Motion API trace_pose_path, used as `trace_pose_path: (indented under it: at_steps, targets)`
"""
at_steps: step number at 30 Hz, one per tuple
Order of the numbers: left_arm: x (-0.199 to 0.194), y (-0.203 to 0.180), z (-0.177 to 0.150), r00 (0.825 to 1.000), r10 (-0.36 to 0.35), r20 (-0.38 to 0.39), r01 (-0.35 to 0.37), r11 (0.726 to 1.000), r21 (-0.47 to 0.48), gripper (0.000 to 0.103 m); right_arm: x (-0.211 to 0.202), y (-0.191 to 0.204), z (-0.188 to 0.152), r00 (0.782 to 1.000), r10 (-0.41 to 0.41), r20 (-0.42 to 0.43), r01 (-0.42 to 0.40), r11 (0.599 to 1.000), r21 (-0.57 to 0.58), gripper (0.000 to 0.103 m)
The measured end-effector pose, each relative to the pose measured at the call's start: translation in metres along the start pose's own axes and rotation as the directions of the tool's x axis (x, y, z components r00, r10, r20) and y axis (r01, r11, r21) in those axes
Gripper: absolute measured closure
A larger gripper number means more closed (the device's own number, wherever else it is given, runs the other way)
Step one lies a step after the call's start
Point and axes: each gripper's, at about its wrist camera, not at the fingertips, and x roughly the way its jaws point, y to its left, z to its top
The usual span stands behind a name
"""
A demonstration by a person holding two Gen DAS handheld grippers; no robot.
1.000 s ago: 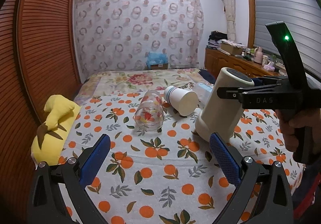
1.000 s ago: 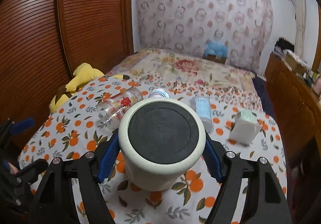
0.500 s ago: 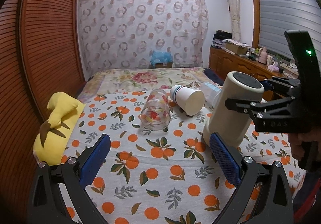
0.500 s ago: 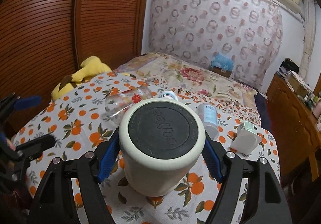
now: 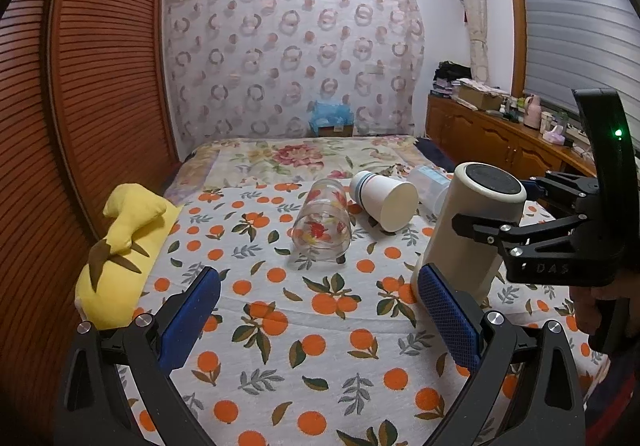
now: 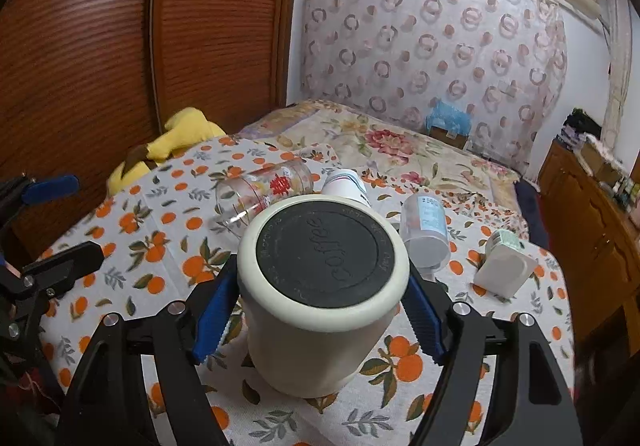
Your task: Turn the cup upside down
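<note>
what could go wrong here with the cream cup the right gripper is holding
1. The cream cup stands base-up but tilted on the soft bedspread; if the right gripper lets go now, it may topple.
2. The glass and paper cup lie on their sides close behind it, so a falling cup could knock them rolling.
3. The left gripper hangs open, holding nothing, and could not steady it.
</note>
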Motion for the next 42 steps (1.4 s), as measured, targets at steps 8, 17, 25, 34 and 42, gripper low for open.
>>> trace_pose_path:
  at_steps: [8, 17, 25, 34, 42]
  targets:
    - [0.000, -0.004, 0.000, 1.000, 0.009, -0.004, -0.009, 1.000, -0.011, 0.008, -0.017, -0.005, -0.010, 0.998, 0.003, 0.058, -0.006, 0.999, 0.048, 0.008]
    - [0.007, -0.011, 0.002, 1.000, 0.028, -0.001, -0.028, 0.999, -0.046, 0.008, -0.038, -0.024, -0.033, 0.996, -0.017, 0.093, 0.004, 0.991, 0.134, 0.003]
    - [0.012, -0.024, 0.002, 0.999, 0.037, -0.018, -0.038, 0.996, -0.076, 0.008, -0.050, -0.041, -0.058, 0.993, -0.044, 0.112, 0.018, 0.974, 0.228, 0.002]
    - [0.000, -0.052, 0.008, 1.000, 0.006, 0.024, -0.005, 0.999, -0.041, 0.008, -0.075, -0.057, -0.067, 0.982, -0.095, 0.162, 0.050, 0.964, 0.263, 0.002]
    - [-0.021, -0.064, 0.018, 0.997, 0.012, 0.071, -0.011, 1.000, -0.012, 0.008, -0.101, -0.056, -0.063, 0.965, -0.136, 0.223, 0.075, 0.962, 0.262, 0.003]
